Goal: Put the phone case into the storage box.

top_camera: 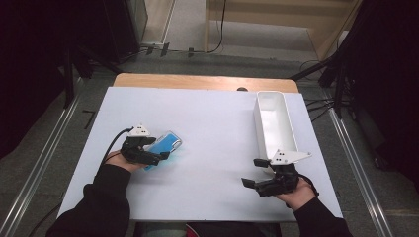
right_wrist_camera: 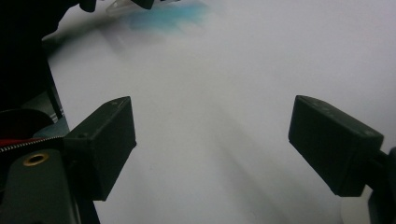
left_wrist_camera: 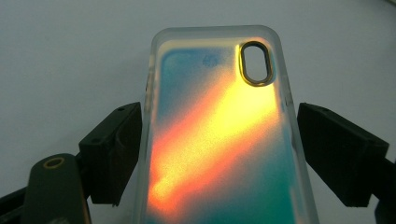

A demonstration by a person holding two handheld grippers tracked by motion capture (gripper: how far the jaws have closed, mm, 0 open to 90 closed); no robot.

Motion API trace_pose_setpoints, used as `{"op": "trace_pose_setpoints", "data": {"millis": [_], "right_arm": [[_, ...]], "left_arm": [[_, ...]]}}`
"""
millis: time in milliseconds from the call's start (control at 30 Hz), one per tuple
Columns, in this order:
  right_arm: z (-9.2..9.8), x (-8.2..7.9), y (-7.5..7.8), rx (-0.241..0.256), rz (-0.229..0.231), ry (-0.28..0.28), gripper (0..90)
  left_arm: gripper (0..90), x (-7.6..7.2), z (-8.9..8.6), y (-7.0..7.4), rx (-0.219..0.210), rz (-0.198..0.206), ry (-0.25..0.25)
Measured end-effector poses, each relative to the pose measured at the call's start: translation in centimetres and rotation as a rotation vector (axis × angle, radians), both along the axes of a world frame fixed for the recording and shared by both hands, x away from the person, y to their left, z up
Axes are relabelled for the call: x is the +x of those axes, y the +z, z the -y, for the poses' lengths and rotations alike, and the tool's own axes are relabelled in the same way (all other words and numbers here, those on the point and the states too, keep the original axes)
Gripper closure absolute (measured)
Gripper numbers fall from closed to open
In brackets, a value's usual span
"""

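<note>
Left gripper (left_wrist_camera: 217, 154) has its jaws straddling the phone case (left_wrist_camera: 219, 135), barely gapped, lined up to pinch it. Right gripper (right_wrist_camera: 212, 149) idles wide open over the counter (top_camera: 217, 128).

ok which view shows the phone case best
The left gripper view: the phone case lies large between the open tongs, camera cutout clear. The high view shows it small; the right gripper view, a blurred blue edge.

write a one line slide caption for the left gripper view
Left gripper straddling an iridescent phone case on the white table, jaws open on either side and not yet clamped.
</note>
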State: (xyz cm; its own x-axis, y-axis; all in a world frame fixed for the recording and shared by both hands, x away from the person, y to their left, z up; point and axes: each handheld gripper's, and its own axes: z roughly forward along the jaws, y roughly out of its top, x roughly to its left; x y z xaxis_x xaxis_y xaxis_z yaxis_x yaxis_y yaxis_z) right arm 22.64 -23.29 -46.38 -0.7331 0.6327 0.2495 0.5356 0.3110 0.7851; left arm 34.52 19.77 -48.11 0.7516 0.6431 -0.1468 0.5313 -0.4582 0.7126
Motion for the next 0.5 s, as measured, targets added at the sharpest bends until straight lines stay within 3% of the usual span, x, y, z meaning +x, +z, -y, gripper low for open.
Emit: {"op": "trace_pose_setpoints", "data": {"millis": [300,500], "right_arm": [[0.0,0.0,0.0,0.003,0.003,-0.001,13.6],[0.0,0.1,0.0,0.002,0.000,-0.009,13.6]], "left_arm": [[16.2,-0.4,0.2,0.7,-0.074,-0.046,0.015],[16.2,-0.8,0.6,1.1,-0.106,-0.043,0.021]]}}
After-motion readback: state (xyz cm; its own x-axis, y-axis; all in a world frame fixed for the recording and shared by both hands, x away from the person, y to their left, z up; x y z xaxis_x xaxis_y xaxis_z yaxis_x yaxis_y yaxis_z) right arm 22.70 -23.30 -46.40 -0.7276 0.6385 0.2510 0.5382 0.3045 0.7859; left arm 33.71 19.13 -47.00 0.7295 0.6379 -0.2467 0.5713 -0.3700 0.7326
